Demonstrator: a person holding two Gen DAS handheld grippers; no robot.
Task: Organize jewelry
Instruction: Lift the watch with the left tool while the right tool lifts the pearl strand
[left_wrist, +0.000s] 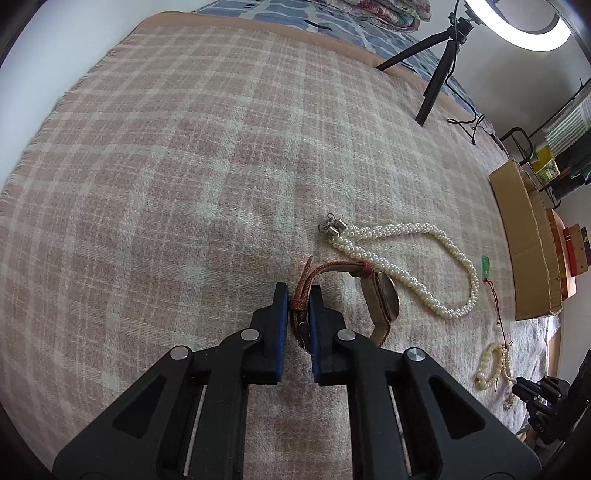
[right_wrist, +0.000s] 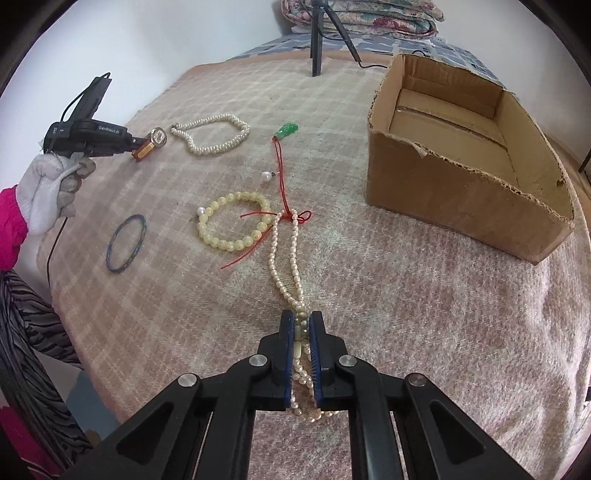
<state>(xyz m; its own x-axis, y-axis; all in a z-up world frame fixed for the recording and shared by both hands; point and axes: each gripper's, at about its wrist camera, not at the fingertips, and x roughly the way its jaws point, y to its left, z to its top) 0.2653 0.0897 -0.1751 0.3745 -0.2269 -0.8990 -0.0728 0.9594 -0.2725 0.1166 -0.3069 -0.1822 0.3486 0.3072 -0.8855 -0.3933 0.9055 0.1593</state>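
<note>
My left gripper (left_wrist: 298, 291) is shut on the reddish-brown strap of a wristwatch (left_wrist: 384, 299) that lies on the plaid blanket; the right wrist view shows that watch (right_wrist: 153, 142) at the gripper's tip. My right gripper (right_wrist: 302, 317) is shut on a long thin pearl strand (right_wrist: 291, 266) that trails away across the blanket. A twisted pearl necklace (left_wrist: 406, 273) lies just beyond the watch. Also loose on the blanket are a yellow bead bracelet (right_wrist: 232, 221), a green pendant (right_wrist: 287, 130) on a red cord, a single pearl earring (right_wrist: 265, 176) and a dark blue-green bangle (right_wrist: 127, 243).
An open cardboard box (right_wrist: 461, 192) stands at the right, nothing visible inside. A gloved hand (right_wrist: 48, 192) with a pink sleeve holds the left gripper. A tripod (right_wrist: 317, 37) with a ring light (left_wrist: 517, 26) stands at the blanket's far edge, folded bedding behind it.
</note>
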